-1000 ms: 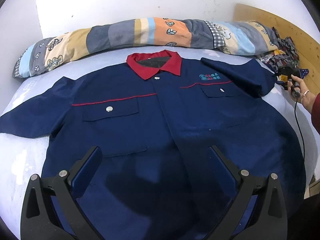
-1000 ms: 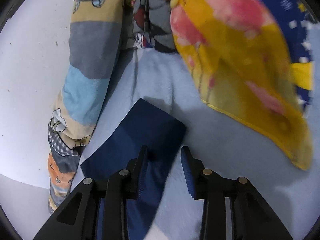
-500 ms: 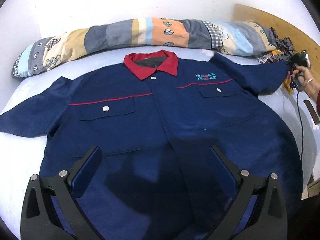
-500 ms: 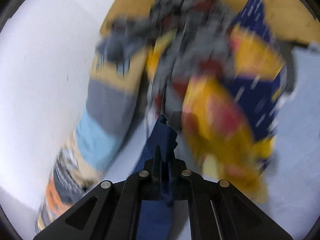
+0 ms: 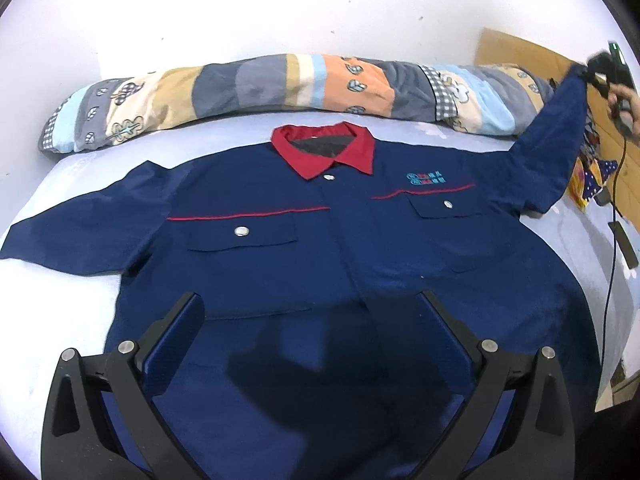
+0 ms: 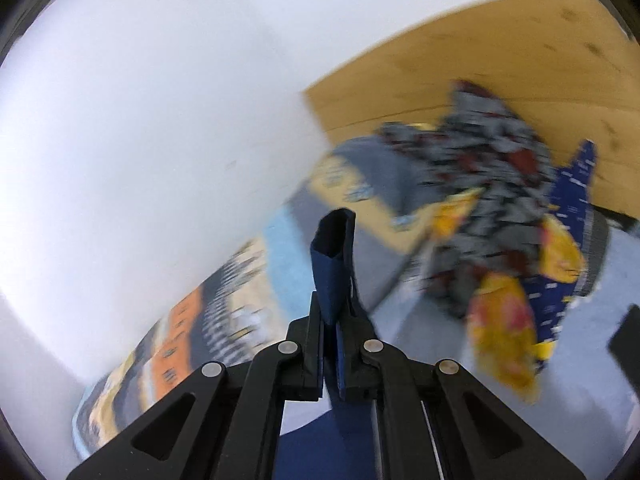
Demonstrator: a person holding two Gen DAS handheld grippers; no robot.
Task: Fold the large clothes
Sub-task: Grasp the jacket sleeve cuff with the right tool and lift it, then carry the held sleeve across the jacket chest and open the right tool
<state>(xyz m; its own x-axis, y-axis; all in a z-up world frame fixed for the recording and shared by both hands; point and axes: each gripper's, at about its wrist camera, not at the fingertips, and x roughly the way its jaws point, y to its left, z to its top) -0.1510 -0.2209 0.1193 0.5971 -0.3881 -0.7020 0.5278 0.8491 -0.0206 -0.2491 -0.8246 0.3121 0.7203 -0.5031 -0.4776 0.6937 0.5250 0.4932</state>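
A navy work shirt (image 5: pixel 320 248) with a red collar (image 5: pixel 324 152) lies face up on the pale blue bed (image 5: pixel 72 168). My left gripper (image 5: pixel 312 312) hovers open above the shirt's lower front, nothing between its fingers. My right gripper (image 6: pixel 334 312) is shut on the cuff of the shirt's right-hand sleeve (image 6: pixel 332 256), which sticks up past the pads. The left wrist view shows that gripper (image 5: pixel 592 70) far right, held by a hand (image 5: pixel 626 100), with the sleeve (image 5: pixel 552 148) lifted off the bed toward it. The other sleeve (image 5: pixel 68 236) lies flat at left.
A long patchwork pillow (image 5: pixel 280 88) runs along the white wall behind the collar. Crumpled colourful clothes (image 6: pixel 500 248) are piled by a wooden headboard (image 6: pixel 500 64) at the right. A black cable (image 5: pixel 614 216) and a dark flat object (image 5: pixel 622 244) lie on the bed's right side.
My right gripper closed on the sleeve cuff and rose, pulling the sleeve up off the bed. The left gripper stayed open, drifting slightly above the shirt.
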